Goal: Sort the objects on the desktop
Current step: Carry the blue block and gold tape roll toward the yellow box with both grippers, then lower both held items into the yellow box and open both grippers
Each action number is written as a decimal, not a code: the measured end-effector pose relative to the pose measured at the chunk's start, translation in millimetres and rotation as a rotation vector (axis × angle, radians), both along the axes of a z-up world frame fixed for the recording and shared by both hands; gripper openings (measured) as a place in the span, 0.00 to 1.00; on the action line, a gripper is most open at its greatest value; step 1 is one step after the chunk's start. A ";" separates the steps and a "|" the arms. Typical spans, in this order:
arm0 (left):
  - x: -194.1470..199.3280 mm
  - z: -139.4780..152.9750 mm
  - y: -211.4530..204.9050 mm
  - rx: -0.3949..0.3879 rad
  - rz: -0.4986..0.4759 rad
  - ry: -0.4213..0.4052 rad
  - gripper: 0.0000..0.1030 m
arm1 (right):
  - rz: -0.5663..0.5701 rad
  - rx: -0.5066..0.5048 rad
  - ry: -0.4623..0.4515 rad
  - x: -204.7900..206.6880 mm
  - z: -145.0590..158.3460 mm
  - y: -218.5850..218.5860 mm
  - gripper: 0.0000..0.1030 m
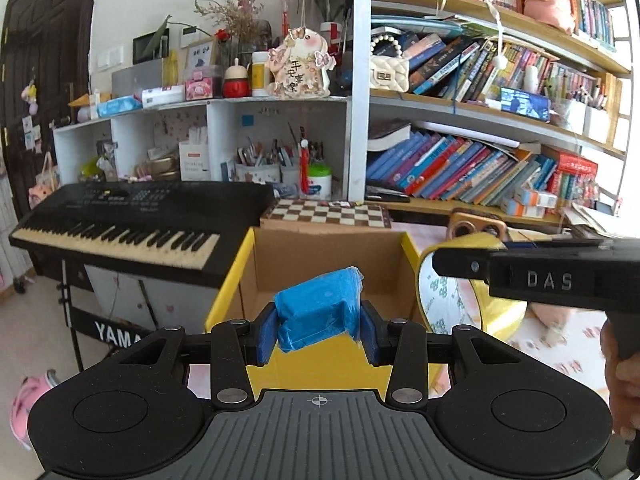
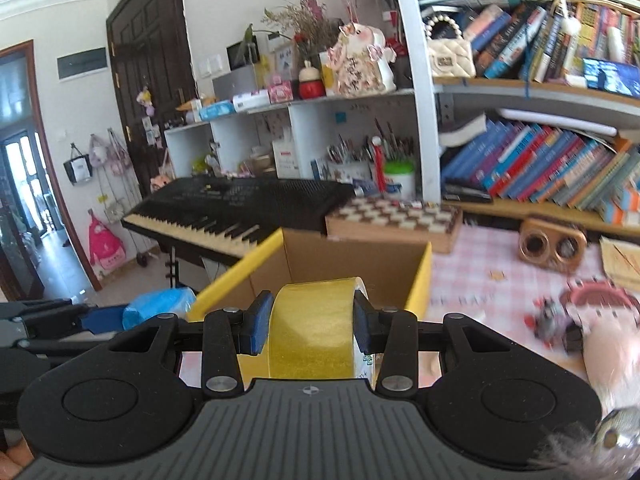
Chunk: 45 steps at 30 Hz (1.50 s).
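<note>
The left gripper (image 1: 318, 330) is clamped on 1 soft blue plastic-wrapped packet (image 1: 318, 312), held at the near wall of 1 open cardboard box with yellow outer sides (image 1: 230, 280). The right gripper (image 2: 308, 328) pinches 1 roll of yellow tape (image 2: 314, 330) across its width, also just short of that box (image 2: 420, 276). To do this well, I judge each load should clear the near rim and sit over the box's hollow before the jaws part, 1 at a time so the 2 tools don't collide.

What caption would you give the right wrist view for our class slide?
Right hand-held gripper clamps a yellow tape roll before the open cardboard box.
</note>
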<state>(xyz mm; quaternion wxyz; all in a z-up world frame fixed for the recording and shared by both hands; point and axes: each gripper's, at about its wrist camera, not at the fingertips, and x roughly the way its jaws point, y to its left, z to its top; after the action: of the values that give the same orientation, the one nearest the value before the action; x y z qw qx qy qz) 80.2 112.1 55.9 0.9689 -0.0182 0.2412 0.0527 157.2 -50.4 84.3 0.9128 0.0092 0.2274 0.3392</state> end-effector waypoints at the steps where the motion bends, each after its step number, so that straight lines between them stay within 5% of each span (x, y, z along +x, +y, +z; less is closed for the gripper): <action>1: 8.0 0.8 1.4 0.002 0.002 0.000 0.39 | 0.007 0.000 0.001 8.8 1.0 3.7 0.37; 9: 81.5 -9.2 11.7 0.033 0.014 0.067 0.39 | 0.060 -0.029 0.076 93.4 -2.6 36.5 0.37; 18: 148.5 -48.4 17.4 0.072 -0.016 0.246 0.39 | 0.115 -0.108 0.327 180.1 -30.3 78.8 0.37; 32: 184.9 -85.6 13.1 0.105 -0.068 0.430 0.39 | 0.127 -0.269 0.447 212.7 -78.4 115.7 0.37; 45: 184.3 -98.2 20.3 0.091 -0.092 0.499 0.40 | 0.118 -0.324 0.473 219.1 -91.9 128.9 0.37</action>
<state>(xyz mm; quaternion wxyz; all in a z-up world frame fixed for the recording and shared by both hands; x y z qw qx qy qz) 264.4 132.4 -42.3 0.8805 0.0499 0.4710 0.0224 376.3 78.5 -7.6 0.8027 -0.0711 0.4852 0.3395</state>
